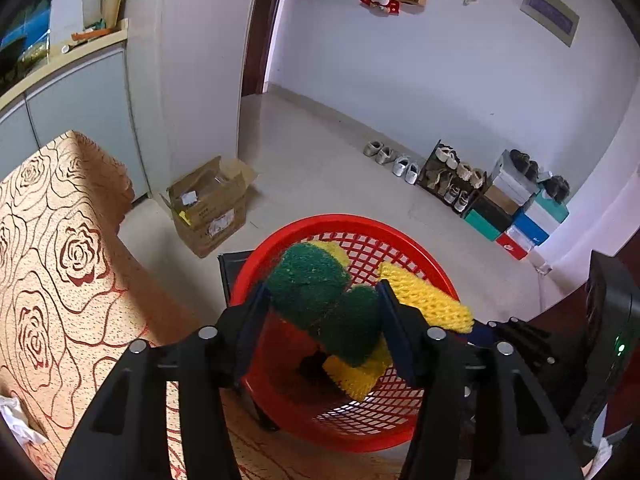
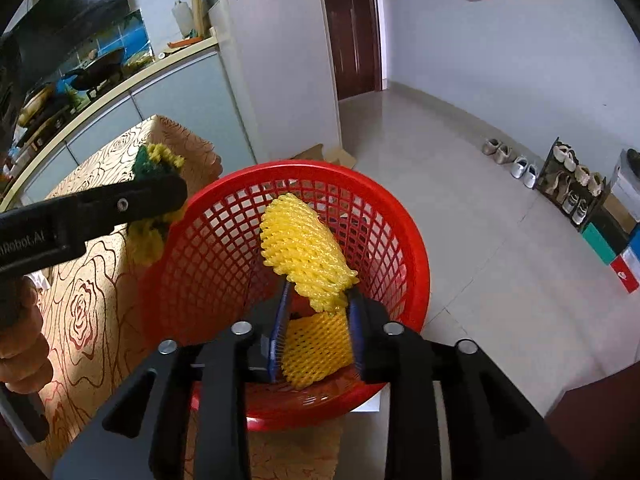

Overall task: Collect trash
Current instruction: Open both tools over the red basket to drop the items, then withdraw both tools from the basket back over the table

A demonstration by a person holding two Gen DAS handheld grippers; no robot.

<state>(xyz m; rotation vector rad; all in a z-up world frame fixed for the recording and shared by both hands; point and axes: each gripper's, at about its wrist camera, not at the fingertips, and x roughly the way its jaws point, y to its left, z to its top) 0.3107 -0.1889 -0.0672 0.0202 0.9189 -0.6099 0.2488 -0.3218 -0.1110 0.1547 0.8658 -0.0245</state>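
A red mesh basket (image 1: 404,236) stands at the table's edge; it also shows in the right wrist view (image 2: 416,248). My left gripper (image 1: 322,300) is shut on a green and yellow scrub sponge (image 1: 320,292), held over the basket's near left rim; the sponge also shows in the right wrist view (image 2: 154,160). My right gripper (image 2: 318,300) is shut on a yellow foam fruit net (image 2: 304,248), held over the basket's inside; the net also shows in the left wrist view (image 1: 424,296).
The table wears an orange rose-patterned cloth (image 1: 60,248). An open cardboard box (image 1: 208,204) sits on the floor beyond it. Shoes and a rack with shoe boxes (image 1: 492,196) line the far wall. Crumpled white paper (image 1: 16,420) lies at the table's left.
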